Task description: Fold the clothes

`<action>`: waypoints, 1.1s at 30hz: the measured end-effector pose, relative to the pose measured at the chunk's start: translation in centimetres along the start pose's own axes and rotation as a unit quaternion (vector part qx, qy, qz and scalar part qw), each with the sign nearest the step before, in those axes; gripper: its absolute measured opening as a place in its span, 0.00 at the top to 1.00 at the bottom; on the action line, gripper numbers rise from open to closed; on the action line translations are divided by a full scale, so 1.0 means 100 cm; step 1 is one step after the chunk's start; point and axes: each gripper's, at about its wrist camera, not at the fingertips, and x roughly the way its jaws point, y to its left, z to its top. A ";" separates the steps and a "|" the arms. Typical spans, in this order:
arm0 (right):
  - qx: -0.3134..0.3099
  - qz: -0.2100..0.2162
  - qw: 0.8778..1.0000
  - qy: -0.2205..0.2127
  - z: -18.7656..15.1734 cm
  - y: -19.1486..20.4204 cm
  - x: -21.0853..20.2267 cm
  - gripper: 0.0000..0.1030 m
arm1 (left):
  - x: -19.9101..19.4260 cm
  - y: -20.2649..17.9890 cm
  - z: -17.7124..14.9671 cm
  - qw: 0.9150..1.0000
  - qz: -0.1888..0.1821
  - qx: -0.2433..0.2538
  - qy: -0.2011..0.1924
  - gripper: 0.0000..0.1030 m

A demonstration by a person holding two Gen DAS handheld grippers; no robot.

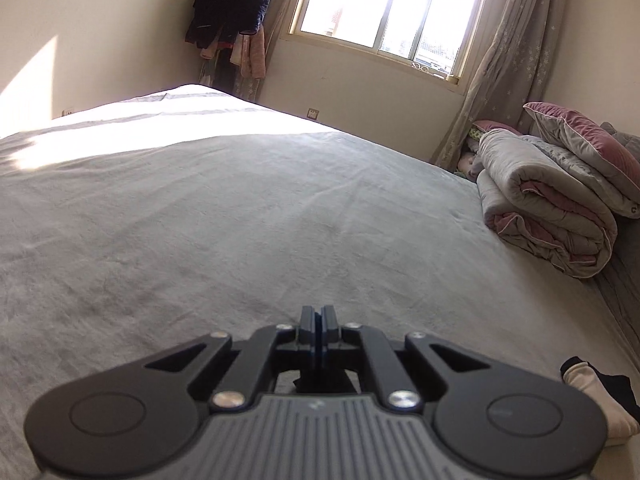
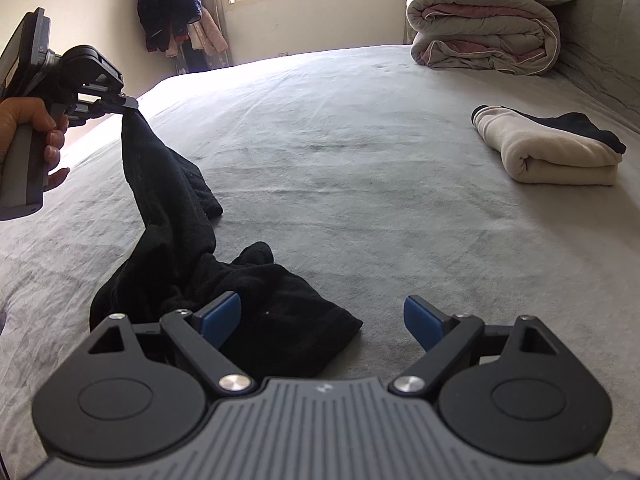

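Observation:
A black garment (image 2: 192, 264) lies crumpled on the grey bed sheet (image 2: 360, 184). One end of it is lifted off the bed by my left gripper (image 2: 130, 102), which is shut on the cloth at the upper left of the right wrist view, held by a person's hand (image 2: 32, 128). In the left wrist view the left gripper (image 1: 319, 320) shows its fingers pressed together, with a scrap of black cloth below them. My right gripper (image 2: 322, 320) stands open low over the bed; its left blue pad (image 2: 220, 320) hangs over the garment's near end, nothing pinched.
A folded cream and black garment (image 2: 552, 148) lies on the right of the bed (image 1: 596, 396). A rolled grey and pink quilt (image 2: 484, 32) with pillows sits at the far right. Dark clothes (image 1: 228, 4) hang in the corner beside the window (image 1: 392, 8).

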 end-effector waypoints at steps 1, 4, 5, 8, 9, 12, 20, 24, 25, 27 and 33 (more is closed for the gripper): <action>-0.002 0.000 1.000 0.002 -0.001 0.001 0.001 0.12 | 0.003 0.002 -0.002 1.000 0.002 -0.001 0.004 0.97; -0.007 -0.001 1.000 0.007 -0.003 0.004 0.005 0.12 | 0.010 0.010 -0.008 1.000 0.008 -0.005 0.015 0.97; -0.008 -0.001 1.000 0.008 -0.003 0.004 0.006 0.12 | 0.012 0.012 -0.010 1.000 0.009 -0.007 0.019 0.97; -0.008 -0.001 1.000 0.011 -0.004 0.005 0.008 0.12 | 0.013 0.016 -0.015 0.999 0.009 -0.014 0.030 0.97; -0.009 -0.002 1.000 0.012 -0.004 0.005 0.008 0.12 | 0.013 0.017 -0.016 0.999 0.011 -0.014 0.033 0.97; -0.014 -0.001 1.000 0.011 -0.004 0.007 0.007 0.11 | 0.009 0.020 -0.016 0.999 0.016 -0.007 0.039 0.92; -0.026 -0.002 1.000 0.000 -0.004 0.013 0.003 0.11 | -0.017 0.029 -0.019 0.999 0.017 0.005 0.046 0.69; -0.032 -0.005 0.999 -0.005 -0.003 0.016 0.001 0.11 | -0.032 0.032 -0.028 0.998 0.019 0.009 0.056 0.61; -0.035 -0.005 0.999 -0.006 -0.003 0.017 0.001 0.11 | -0.036 0.033 -0.031 0.998 0.020 0.011 0.058 0.57; -0.039 -0.007 0.999 -0.009 -0.004 0.019 0.000 0.11 | -0.044 0.037 -0.038 0.998 0.021 0.014 0.066 0.53; -0.050 -0.010 0.999 -0.019 -0.005 0.025 -0.005 0.11 | -0.072 0.048 -0.067 0.997 0.001 0.008 0.080 0.33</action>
